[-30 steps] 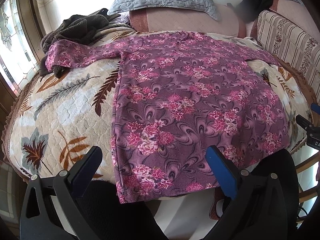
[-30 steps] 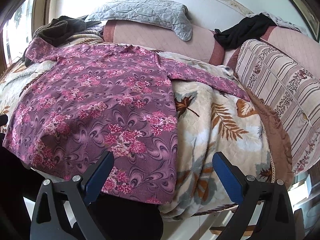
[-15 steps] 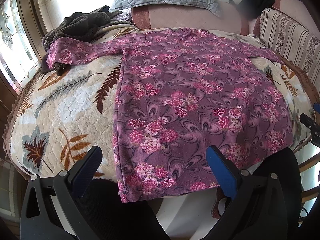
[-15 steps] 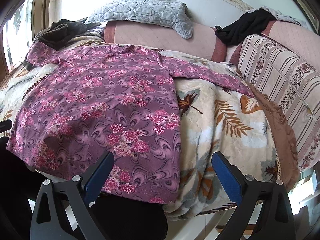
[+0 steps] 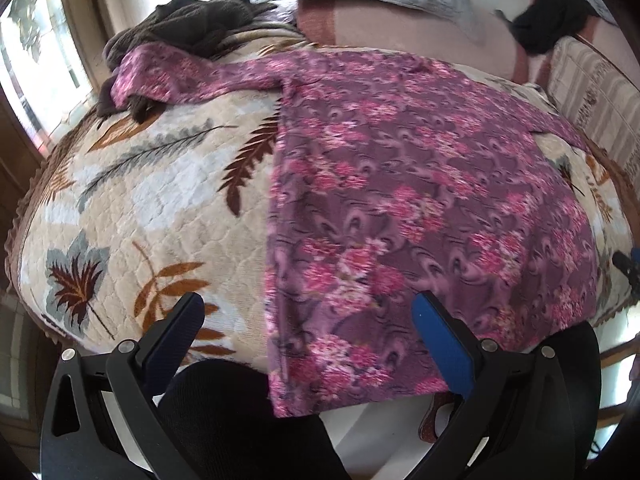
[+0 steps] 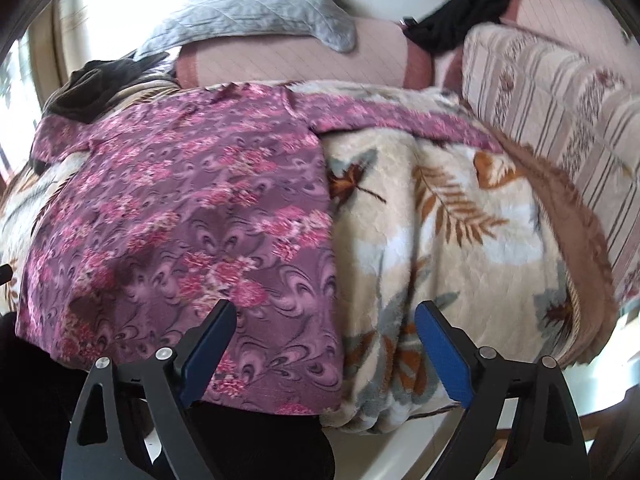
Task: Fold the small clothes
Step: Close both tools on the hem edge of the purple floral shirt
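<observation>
leaf-print quilt (image 5: 152,200) over a sofa; purple floral top (image 5: 400,200) spread flat, hem at the near edge; left gripper (image 5: 308,324) gaping, empty, over the hem's left corner; right gripper (image 6: 326,328) narrowing, nothing pinched yet; advice: nip both hem corners evenly, fabric only.

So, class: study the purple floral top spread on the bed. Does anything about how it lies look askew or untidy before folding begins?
Mostly flat, but one sleeve is draped over a dark brown garment heaped at the bed's far corner, so it does not lie flat. The floral top also overhangs the bed's near edge at its hem.
</observation>
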A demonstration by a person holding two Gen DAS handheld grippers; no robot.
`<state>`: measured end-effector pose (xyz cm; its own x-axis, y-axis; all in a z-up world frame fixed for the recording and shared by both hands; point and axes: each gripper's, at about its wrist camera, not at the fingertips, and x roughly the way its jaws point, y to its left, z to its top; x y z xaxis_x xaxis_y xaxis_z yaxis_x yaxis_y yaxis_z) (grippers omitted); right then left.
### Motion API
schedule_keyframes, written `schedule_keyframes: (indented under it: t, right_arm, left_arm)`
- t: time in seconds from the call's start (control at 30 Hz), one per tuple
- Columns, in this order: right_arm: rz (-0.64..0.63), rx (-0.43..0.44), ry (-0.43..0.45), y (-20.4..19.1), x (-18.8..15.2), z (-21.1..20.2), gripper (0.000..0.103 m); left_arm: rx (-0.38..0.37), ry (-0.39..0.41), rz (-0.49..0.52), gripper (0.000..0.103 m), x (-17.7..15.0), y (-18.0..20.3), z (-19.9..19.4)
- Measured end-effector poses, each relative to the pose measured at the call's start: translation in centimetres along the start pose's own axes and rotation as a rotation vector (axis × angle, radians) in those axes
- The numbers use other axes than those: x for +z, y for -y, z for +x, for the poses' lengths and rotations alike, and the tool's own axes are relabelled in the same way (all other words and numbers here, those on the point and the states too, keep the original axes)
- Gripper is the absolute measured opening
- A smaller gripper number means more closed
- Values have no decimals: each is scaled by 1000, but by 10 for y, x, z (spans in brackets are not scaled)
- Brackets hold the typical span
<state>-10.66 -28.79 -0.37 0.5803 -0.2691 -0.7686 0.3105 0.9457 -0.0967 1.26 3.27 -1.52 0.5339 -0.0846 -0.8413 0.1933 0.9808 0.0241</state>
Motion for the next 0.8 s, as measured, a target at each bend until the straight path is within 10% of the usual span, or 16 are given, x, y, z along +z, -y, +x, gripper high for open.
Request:
schedule_keyframes:
  t: [0.4,0.57,0.6,0.63,0.8]
  right_arm:
    - [100,74,-177,24,-20,54,72]
    - [-1,40,-161,10,-26,52,24]
    - [-10,51,-152,11,-25,49,1]
    - [-3,101,-139,14,-23,41,1]
    - [31,124,-32,29,-14,5,1]
  left_arm:
    - [-21,-201,-105,101,2,-25,45]
    - [-92,-304,-85,49,-4,-11,58]
    - [-94,-297,-82,31,-3,-10,55]
    - [-105,-296,-83,5,-1,-10,50]
    - [-161,-293,-141,3,4,-23,34]
